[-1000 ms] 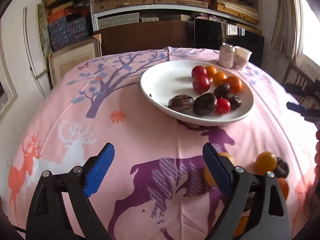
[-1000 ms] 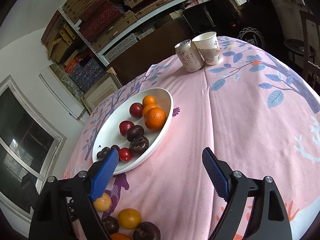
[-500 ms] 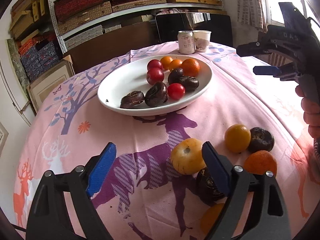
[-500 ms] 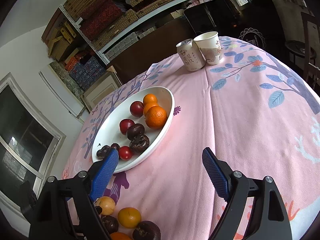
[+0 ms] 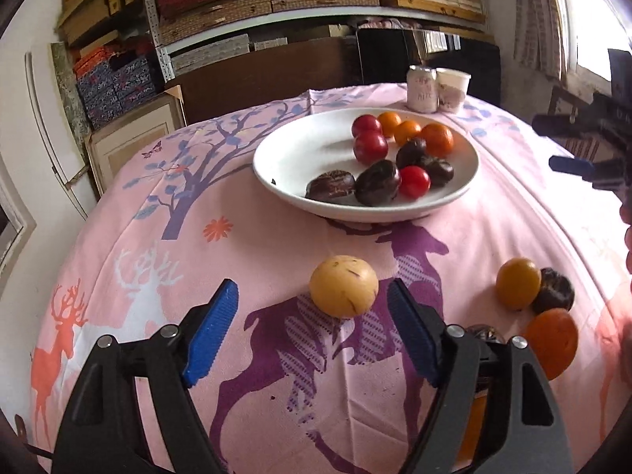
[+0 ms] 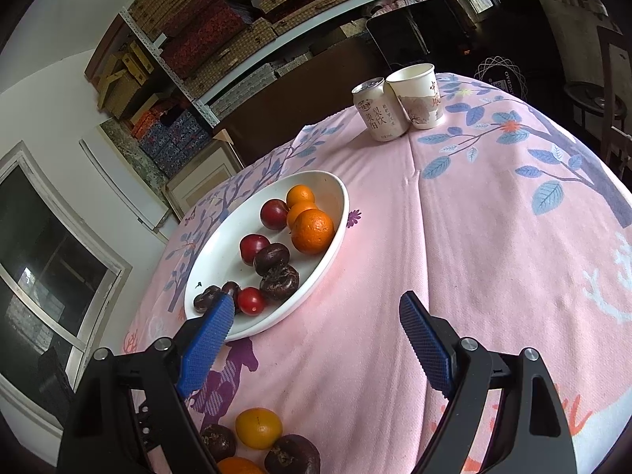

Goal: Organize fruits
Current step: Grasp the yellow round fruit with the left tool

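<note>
A white plate [image 5: 300,146] [image 6: 339,213] holds red, orange and dark purple fruits. A yellow-orange fruit [image 5: 343,286] lies on the pink tablecloth just ahead of my open left gripper [image 5: 312,333], between its blue pads but beyond their tips. More loose fruits lie to the right: a yellow one [image 5: 517,283], a dark one [image 5: 555,290], an orange one [image 5: 551,343]. My right gripper [image 6: 312,349] is open and empty above the cloth, right of the plate; it also shows at the right edge of the left wrist view [image 5: 592,146]. Loose fruits [image 6: 258,427] lie below it.
A drink can [image 6: 379,112] and a paper cup [image 6: 418,96] stand at the far side of the round table. Shelves with boxes and a dark cabinet stand behind. The cloth's edge falls away on the left.
My left gripper has swung so the yellow-orange fruit now sits centred between its pads instead of by the right pad. The right gripper has barely moved.
</note>
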`<state>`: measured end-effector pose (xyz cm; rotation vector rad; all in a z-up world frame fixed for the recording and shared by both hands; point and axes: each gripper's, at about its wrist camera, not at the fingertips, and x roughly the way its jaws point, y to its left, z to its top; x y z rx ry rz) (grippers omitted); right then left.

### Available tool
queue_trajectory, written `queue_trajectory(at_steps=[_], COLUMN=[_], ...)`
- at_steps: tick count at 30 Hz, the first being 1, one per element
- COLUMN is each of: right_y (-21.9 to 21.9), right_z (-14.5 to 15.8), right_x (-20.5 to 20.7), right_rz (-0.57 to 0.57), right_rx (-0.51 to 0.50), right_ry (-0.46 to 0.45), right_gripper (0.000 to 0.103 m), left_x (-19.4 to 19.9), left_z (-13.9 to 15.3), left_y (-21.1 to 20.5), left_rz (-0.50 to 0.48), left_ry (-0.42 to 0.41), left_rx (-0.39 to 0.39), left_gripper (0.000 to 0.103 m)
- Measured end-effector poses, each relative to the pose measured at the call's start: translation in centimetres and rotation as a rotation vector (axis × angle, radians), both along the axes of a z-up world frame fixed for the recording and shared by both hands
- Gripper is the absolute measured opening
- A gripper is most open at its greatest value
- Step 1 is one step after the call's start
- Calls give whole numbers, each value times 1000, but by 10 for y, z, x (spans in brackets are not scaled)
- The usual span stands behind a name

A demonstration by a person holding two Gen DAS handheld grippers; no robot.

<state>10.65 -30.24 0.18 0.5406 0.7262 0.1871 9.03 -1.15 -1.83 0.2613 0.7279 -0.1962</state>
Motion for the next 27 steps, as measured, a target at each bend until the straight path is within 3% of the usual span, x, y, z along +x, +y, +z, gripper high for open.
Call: queue_trajectory(at_steps=[8, 11, 13, 17, 24, 27], right_y=[8, 13, 18, 32, 72, 85], right_z=[0, -1, -2, -3, -13, -15], right_x=[-1, -3, -6, -18, -33, -34], right_rz=[15, 32, 50, 120, 271, 311], right_rx=[-26, -48, -66, -91, -192, -227], right_ry=[0, 2, 4, 2, 32, 36], right_gripper=[86, 86, 86, 86, 86, 81], left_x=[16, 20, 23, 29, 29, 30], left_z=[-9, -13, -16, -18, -13, -15], left_y=[0, -10, -13, -9, 1, 2], left_rz=[12, -26, -43, -56, -2, 4], left_ry=[53, 68, 90, 128, 95, 107], left_rx=[-33, -10, -8, -56, -60, -53], left_gripper=[75, 66, 53, 43, 43, 43])
